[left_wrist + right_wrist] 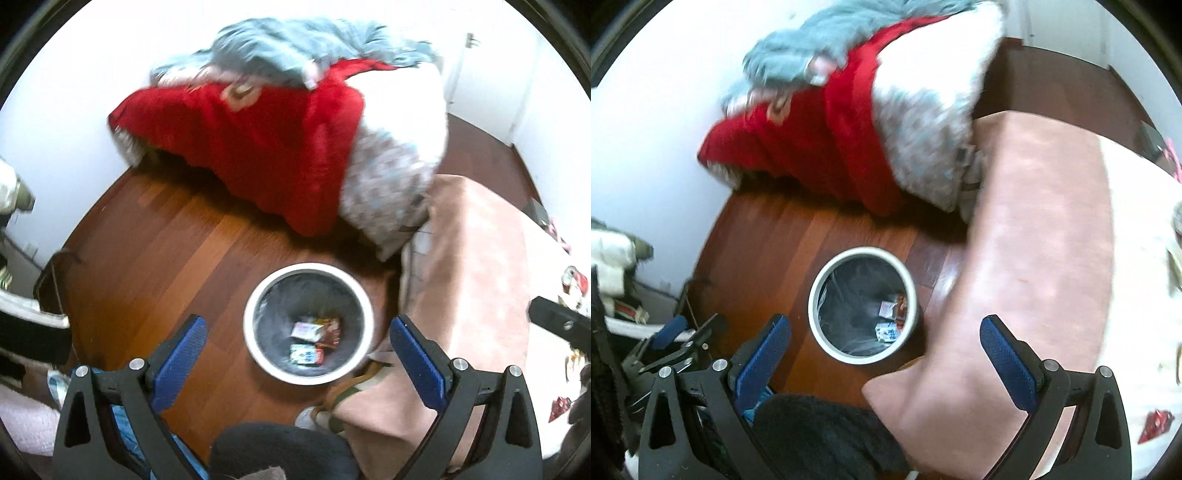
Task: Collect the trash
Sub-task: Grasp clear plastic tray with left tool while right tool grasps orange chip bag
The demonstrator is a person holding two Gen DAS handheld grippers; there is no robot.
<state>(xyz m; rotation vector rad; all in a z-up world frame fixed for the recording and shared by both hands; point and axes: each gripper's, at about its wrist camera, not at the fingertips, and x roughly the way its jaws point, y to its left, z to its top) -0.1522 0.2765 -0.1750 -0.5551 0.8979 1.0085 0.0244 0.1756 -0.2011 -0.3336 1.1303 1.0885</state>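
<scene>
White-rimmed and round, the grey waste bin [309, 322] stands on the reddish-brown wooden floor [155, 236], lined with a thin clear plastic bag. At its bottom lie several crumpled snack wrappers [314, 339], some white and blue, others red and orange.

Seen from the left wrist camera, the left tongs [295, 354] hang over the bin with their blue-padded fingers [181, 354] spread wide and nothing between them. The right tongs [886, 354] are likewise wide open and hold nothing; they hover over the floor just beside the bin [863, 305], near the edge of the bed.

A pink fleece blanket [472, 266] covers the bed to the right of the bin and drapes down toward the floor. On the white sheet at the far right lie more bits of trash: a small red foil wrapper [1154, 424] and a red-and-white packet [574, 286].

Behind the bin, a red blanket [258, 147], a grey-blue fuzzy throw [295, 48] and a pale patterned quilt [391, 170] are heaped together against the white wall.
</scene>
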